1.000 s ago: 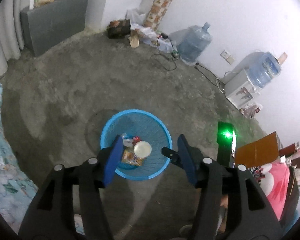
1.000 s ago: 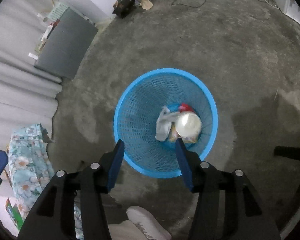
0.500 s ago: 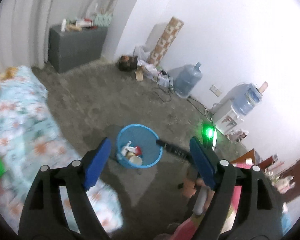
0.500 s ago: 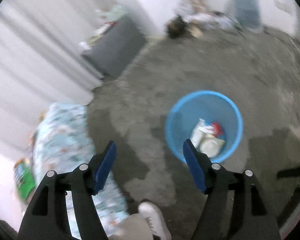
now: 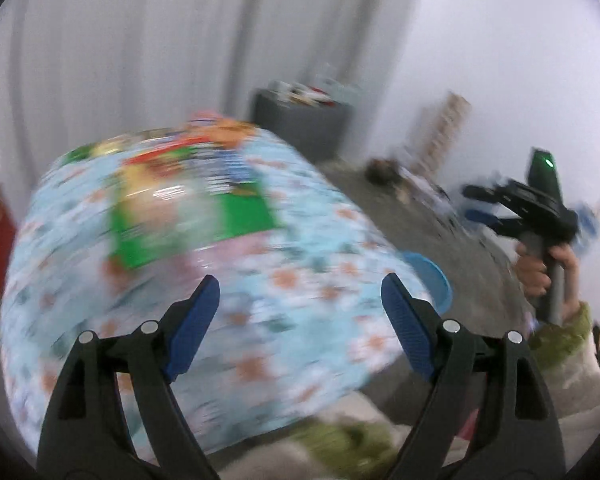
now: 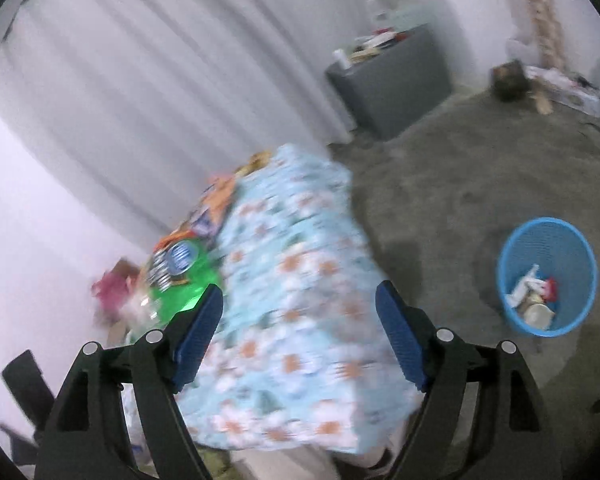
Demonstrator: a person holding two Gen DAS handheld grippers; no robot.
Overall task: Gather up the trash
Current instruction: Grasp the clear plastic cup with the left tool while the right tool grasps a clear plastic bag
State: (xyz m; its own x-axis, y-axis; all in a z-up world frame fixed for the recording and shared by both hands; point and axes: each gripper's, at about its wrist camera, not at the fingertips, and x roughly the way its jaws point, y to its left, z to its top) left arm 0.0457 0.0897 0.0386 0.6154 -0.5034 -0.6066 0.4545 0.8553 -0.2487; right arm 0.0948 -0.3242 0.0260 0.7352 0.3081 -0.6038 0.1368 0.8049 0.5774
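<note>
A table under a light-blue floral cloth (image 5: 300, 248) (image 6: 296, 280) fills both blurred wrist views. Snack wrappers lie on it: a green packet (image 5: 204, 216) (image 6: 184, 272) and orange ones (image 5: 228, 132) (image 6: 216, 200) behind it. My left gripper (image 5: 299, 280) hangs open over the cloth with nothing between its fingers. My right gripper (image 6: 299, 288) also hovers above the cloth; its jaws are opening and hold nothing. A blue mesh basket (image 6: 540, 236) stands on the floor to the right with trash (image 6: 534, 296) in it. Its rim (image 5: 432, 276) peeks out past the table edge in the left view.
A grey cabinet (image 6: 396, 88) (image 5: 300, 124) with clutter on top stands by the pale curtains. Boxes and bags (image 6: 540, 76) lie along the far wall. A hand (image 5: 540, 272) grips the other gripper's handle at the right. A pink object (image 6: 108, 286) sits left of the table.
Both views have swung up and away from the blue basket onto the cloth-covered table. Both grippers' jaws have spread wider. Nothing was picked up.
</note>
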